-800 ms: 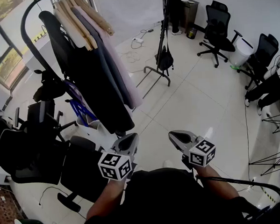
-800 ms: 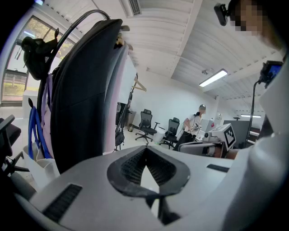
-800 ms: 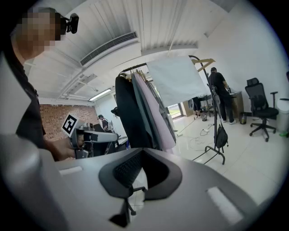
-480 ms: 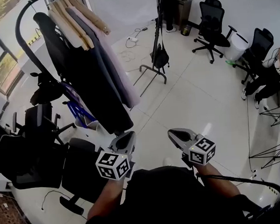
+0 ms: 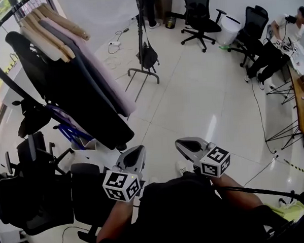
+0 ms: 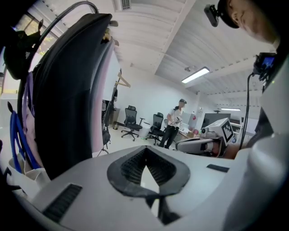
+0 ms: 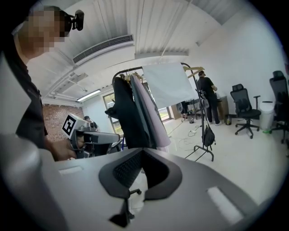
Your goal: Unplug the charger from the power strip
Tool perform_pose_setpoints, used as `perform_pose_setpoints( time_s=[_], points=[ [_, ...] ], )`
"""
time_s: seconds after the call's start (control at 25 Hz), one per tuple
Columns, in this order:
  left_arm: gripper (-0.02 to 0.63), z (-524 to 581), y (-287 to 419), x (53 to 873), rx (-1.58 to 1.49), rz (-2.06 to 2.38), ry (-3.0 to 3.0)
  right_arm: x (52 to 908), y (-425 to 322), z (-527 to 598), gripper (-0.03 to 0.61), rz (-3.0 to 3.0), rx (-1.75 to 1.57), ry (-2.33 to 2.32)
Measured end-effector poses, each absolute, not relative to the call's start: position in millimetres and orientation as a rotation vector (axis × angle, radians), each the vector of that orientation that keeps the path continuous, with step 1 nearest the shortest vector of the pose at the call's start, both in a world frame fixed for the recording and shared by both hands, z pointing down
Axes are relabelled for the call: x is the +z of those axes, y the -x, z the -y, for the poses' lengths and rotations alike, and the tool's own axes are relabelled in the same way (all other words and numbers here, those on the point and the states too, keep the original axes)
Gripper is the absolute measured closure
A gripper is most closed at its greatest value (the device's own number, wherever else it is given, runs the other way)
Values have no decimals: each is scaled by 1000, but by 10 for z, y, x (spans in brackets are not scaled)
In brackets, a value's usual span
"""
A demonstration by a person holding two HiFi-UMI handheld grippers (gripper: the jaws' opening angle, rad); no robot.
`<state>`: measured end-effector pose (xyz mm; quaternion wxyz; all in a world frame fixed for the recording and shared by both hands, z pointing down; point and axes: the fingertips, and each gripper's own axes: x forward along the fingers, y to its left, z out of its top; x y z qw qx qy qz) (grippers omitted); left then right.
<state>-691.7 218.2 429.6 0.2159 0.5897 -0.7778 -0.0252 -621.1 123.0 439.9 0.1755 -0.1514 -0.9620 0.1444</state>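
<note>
**Both grippers clenched and empty, power strip far across the tiled floor**

The left gripper point(image 5: 135, 156) and the right gripper point(image 5: 190, 146) are held side by side in front of the person's body, tilted slightly downward. Each one's own view shows the jaws pressed together at the tips with nothing between them.

Below them is a glossy floor point(image 5: 212, 100) of pale tiles that reflects the ceiling lights. To the left stands a clothes rack point(image 5: 6, 55) hung with coats point(image 5: 84, 91), dark ones and a pale pink one. Black office chairs point(image 5: 39, 195) crowd the lower left, and more chairs point(image 5: 199, 9) stand along the far wall. A tall stand point(image 5: 141, 53) with a black bag point(image 5: 149, 56) hanging from it stands beyond the rack.

The power strip point(image 5: 115, 43) is a small white block on the floor past that stand, near the far wall, with loose white cords point(image 5: 117, 58) around it. It is well apart from both grippers. It is too small to tell whether a charger sits in it.

A person point(image 5: 277, 33) sits at a desk point(image 5: 303, 85) on the right.
</note>
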Motion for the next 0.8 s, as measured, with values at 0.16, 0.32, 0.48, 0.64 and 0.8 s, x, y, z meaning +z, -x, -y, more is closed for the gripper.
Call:
perform_pose_setpoints(
  time_s=[0.16, 0.32, 0.48, 0.64, 0.8],
  points=[
    [607, -2045, 6760, 4400, -39, 2053, -1758, 4445, 5978, -1196, 577, 2761, 429, 269],
    [607, -1775, 6472, 4469, -11, 1928, -1886, 4497, 5565, -1078, 577, 2764, 465, 91],
    [607, -1438, 6004, 4424, 19, 1778, -2030, 4429, 5039, -855, 577, 2786, 503, -120],
    [607, -1131, 5498, 4390, 76, 1653, -2144, 4386, 4537, -598, 577, 2815, 538, -297],
    [607, -835, 4969, 4383, 129, 1553, -2229, 4362, 3991, -399, 577, 2834, 556, -430]
  ],
)
